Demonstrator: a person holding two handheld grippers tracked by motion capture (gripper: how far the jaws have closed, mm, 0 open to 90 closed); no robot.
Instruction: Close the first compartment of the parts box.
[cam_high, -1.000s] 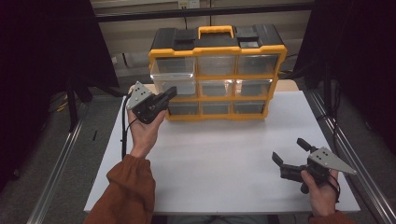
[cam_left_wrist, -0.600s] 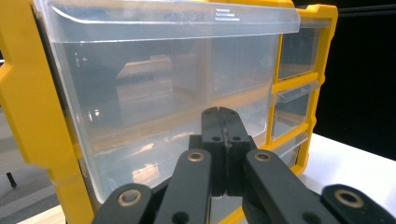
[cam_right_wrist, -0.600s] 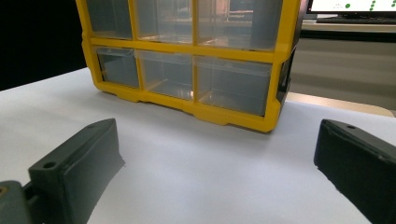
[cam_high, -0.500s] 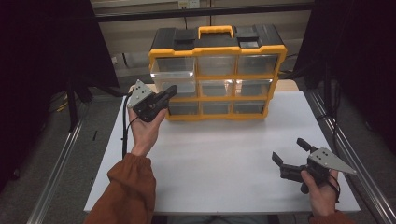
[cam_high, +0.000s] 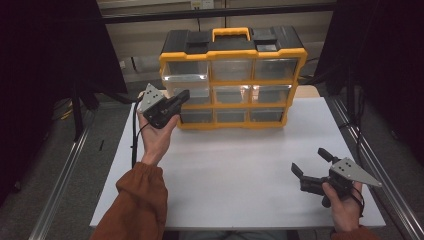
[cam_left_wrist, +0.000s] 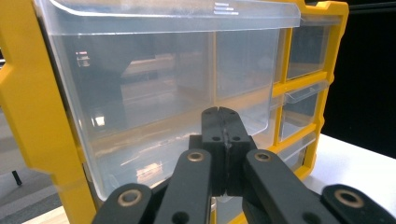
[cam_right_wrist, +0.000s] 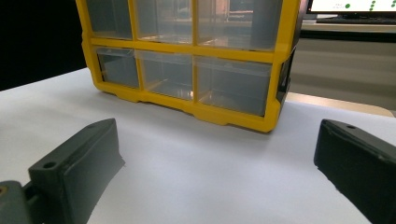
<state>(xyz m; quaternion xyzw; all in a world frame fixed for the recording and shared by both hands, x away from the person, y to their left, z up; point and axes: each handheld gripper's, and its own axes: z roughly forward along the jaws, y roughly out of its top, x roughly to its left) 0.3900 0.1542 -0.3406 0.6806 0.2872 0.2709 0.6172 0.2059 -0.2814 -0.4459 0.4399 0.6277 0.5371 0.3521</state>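
One yellow drawer organizer (cam_high: 232, 80) stands at the table's (cam_high: 240, 170) far edge; its top-left clear drawer (cam_high: 185, 76) juts out, likely light, slick, best gripped by its lip. Left gripper (cam_left_wrist: 221, 122) pressed together beside it; right gripper (cam_high: 311, 166) spread, near right corner.

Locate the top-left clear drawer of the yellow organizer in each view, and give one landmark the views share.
High view: the top-left drawer sits at the cabinet's upper left, protruding slightly, just above the left gripper.
Left gripper view: the drawer spans most of the picture, right behind the closed jaws.
Right gripper view: the top row is cropped away, so I cannot place it; the right gripper is open.
Shared landmark: the yellow frame.
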